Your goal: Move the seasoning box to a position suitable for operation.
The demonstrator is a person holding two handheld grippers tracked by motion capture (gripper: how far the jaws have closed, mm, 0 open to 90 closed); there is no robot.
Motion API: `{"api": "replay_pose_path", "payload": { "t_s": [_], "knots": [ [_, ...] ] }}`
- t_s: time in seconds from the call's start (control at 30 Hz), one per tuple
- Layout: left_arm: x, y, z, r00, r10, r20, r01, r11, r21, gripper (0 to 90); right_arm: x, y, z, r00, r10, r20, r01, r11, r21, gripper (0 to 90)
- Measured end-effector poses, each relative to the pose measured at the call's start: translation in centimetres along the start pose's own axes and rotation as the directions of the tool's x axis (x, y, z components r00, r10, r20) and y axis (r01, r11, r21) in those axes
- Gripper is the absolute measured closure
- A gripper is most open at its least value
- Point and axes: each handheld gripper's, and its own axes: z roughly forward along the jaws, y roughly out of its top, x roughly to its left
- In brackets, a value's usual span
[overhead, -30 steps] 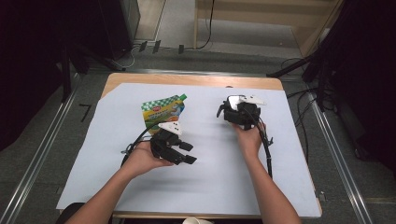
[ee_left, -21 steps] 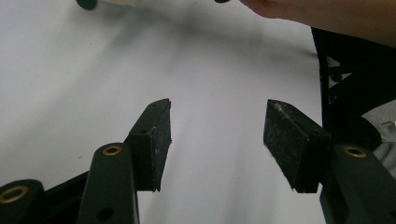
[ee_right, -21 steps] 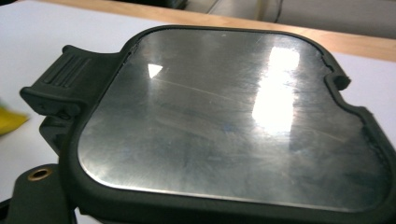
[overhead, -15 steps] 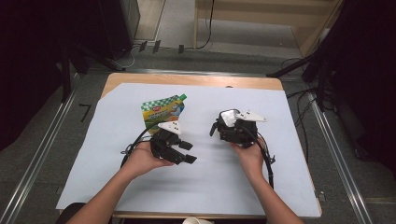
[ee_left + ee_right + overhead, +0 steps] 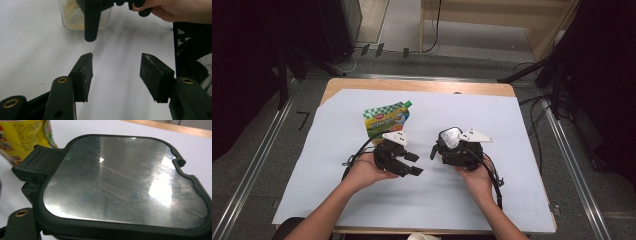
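A small clear container with a shiny metal lid (image 5: 450,136) in a black rim sits between the jaws of my right gripper (image 5: 447,146), which is shut on it near the table's middle. The lid (image 5: 125,180) lies close under the right gripper view's camera. In the left gripper view the container's clear wall (image 5: 71,15) shows pale grainy contents, with a black finger (image 5: 91,22) of the right gripper in front. My left gripper (image 5: 413,164) rests open on the white sheet, nothing between its pads (image 5: 83,75). A green and yellow spouted pouch (image 5: 384,117) lies flat just beyond it.
A white sheet (image 5: 512,130) covers the wooden table (image 5: 412,85). The pouch (image 5: 22,137) lies close to the held container's far left. A cup rim (image 5: 424,236) pokes in at the front edge. Metal rails (image 5: 257,165) flank the table on the floor.
My right gripper has brought the lidded container nearer to the person and a little left, closer to the left gripper. The left gripper and the pouch have stayed put.
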Motion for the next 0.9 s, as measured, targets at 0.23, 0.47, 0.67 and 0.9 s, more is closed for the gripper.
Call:
{"api": "replay_pose_path", "payload": {
  "t_s": [0.23, 0.47, 0.67, 0.9],
  "knots": [
    [0.2, -0.1, -0.3, 0.9999, -0.013, -0.007, 0.013, 0.9999, -0.004, 46.5, 2.0, -0.8, 0.3, 0.9961, -0.033, -0.082, 0.034, 0.999, 0.008, 15.0],
    [0.4, -0.2, -0.4, 0.9998, -0.016, -0.008, 0.016, 0.9999, -0.004, 47.5, 2.9, -1.5, 0.9, 0.9916, -0.062, -0.113, 0.067, 0.997, 0.038, 15.0],
    [0.3, -0.3, -0.5, 0.9999, -0.013, -0.008, 0.013, 0.9999, -0.010, 48.5, 3.1, -1.9, 0.8, 0.9899, -0.091, -0.109, 0.094, 0.995, 0.029, 14.9],
    [0.2, -0.3, -0.4, 0.9999, 0.010, -0.011, -0.010, 0.9999, -0.004, 53.6, 3.2, -2.1, 0.4, 0.9856, -0.129, -0.109, 0.137, 0.988, 0.068, 14.3]
  ]
}}
